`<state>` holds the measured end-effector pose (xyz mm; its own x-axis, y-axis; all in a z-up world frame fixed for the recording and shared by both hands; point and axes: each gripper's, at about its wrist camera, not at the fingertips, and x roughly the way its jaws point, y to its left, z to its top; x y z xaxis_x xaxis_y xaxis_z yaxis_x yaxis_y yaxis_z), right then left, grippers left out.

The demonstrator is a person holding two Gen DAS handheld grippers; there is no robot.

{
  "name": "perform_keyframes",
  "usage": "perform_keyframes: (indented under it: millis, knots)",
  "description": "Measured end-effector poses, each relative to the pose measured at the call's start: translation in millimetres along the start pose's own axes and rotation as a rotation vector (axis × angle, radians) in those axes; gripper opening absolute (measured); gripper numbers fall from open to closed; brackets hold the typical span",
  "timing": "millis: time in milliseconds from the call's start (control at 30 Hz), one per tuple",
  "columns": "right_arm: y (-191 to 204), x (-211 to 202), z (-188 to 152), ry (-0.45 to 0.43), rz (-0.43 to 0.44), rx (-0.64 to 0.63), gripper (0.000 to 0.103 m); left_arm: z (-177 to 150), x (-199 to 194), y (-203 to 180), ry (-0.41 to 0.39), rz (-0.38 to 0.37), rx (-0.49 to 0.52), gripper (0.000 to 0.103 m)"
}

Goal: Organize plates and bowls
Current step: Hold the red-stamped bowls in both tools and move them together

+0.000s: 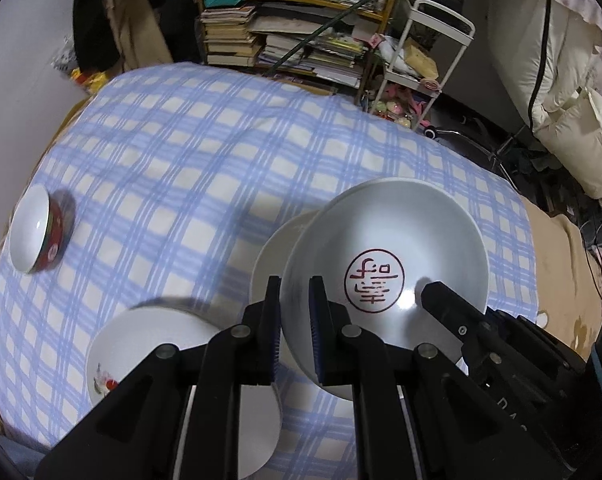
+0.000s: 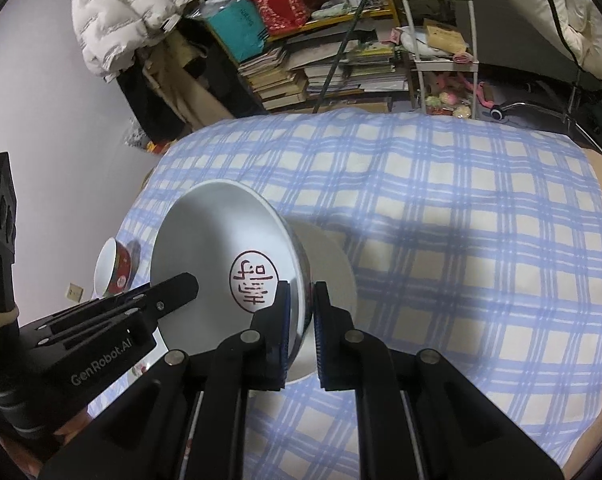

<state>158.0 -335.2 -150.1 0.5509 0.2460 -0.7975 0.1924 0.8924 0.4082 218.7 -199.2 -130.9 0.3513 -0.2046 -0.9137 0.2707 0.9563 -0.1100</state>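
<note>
A large white bowl (image 1: 401, 248) with a red round seal mark inside is held above the blue-checked cloth (image 1: 205, 152) by both grippers. My left gripper (image 1: 295, 328) is shut on its near-left rim. My right gripper (image 2: 301, 332) is shut on its right rim; the bowl also shows in the right wrist view (image 2: 209, 248). A white plate (image 1: 277, 256) lies under the bowl, also seen in the right wrist view (image 2: 333, 268). A white plate with a small painted motif (image 1: 149, 344) lies at the near left. A red-sided bowl (image 1: 41, 236) sits at the far left.
The cloth (image 2: 461, 208) covers a soft, bed-like surface. Beyond its far edge stand a shelf of stacked books (image 1: 285, 44) and a white trolley (image 1: 429, 56). A brown blanket (image 1: 561, 264) lies at the right edge. A white jacket (image 2: 121, 12) hangs on the wall.
</note>
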Motion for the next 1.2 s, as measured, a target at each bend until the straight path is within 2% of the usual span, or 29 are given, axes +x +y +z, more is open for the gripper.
perform_keyframes:
  millis: [333,833,1200]
  knots:
    - [23,7,-11,0.019,-0.023,-0.064,0.012,-14,-1,25,0.004,-0.023,-0.047,0.012]
    - [25,23,-12,0.047,-0.035,-0.077,0.012,-17,15,39,0.038,-0.071,-0.102,0.012]
    - [28,39,-13,0.07,-0.08,-0.114,0.012,-13,27,37,0.044,-0.041,-0.09,0.012]
